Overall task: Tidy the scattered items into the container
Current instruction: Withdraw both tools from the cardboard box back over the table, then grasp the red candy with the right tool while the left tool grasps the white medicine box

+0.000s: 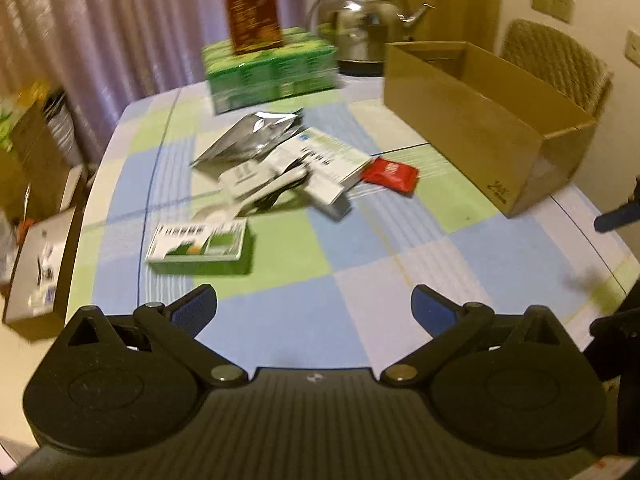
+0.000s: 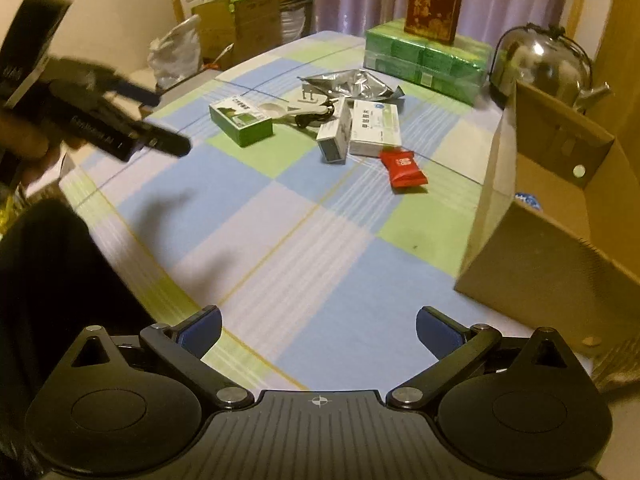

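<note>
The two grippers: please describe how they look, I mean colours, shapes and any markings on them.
Both look alike. The left gripper and the right gripper have black ribbed bodies, two round black discs, silver pivot bolts and angled black link arms ending in blue pads. A small crosshair mark sits on each body. In the right wrist view, the left gripper's side bears white lettering, too blurred to read.

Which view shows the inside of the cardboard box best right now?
The right wrist view: it looks into the cardboard box through its open side, showing the inner walls and something blue inside. The left wrist view shows the box mostly from outside, only its far inner corner.
</note>
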Motion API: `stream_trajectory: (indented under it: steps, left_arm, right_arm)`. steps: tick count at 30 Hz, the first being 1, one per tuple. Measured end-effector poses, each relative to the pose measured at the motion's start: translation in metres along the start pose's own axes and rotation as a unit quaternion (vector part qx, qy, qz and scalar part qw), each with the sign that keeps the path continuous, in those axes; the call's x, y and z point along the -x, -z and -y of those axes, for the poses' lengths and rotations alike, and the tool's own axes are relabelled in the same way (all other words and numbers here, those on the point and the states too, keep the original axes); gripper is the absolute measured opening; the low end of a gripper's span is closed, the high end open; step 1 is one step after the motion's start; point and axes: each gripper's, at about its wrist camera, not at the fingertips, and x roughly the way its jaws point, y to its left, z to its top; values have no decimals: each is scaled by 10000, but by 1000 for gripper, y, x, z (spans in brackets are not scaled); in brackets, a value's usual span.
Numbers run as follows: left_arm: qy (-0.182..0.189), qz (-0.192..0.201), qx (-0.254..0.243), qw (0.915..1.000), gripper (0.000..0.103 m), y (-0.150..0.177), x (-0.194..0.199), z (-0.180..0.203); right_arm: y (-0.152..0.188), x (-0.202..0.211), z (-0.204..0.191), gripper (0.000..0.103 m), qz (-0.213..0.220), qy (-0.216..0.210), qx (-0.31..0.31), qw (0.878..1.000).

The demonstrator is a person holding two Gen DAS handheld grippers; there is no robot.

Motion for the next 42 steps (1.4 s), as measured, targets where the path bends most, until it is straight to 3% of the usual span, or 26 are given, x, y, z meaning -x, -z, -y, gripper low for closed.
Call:
stream_trajectory:
  steps: [10, 23, 30, 31, 33, 42]
  left_arm:
    - [67, -69, 538, 9985, 102, 23, -4, -14]
    - [96, -222, 582, 9980, 102, 26, -25, -23]
    - [99, -251, 596, 9979, 102, 19, -43, -26]
    - [99, -248, 604, 9978, 102, 17, -46, -26]
    - [97, -249, 623, 9977, 102, 14, -51, -27]
    - [143, -180, 597, 9980, 102, -6, -80, -24]
  right_arm:
    - [-15, -15, 3, 101, 155, 77, -430, 9989]
    - [-35, -46, 15, 101, 186, 138, -540, 9983]
    - [-55, -69, 25, 100, 240, 383, -387, 9982]
    - [-59, -73, 27, 99, 244, 412, -369, 9982]
    - [-67, -83, 31, 89, 253, 438, -276, 9983]
    - [-102, -125, 54, 79, 339, 700, 101, 9969]
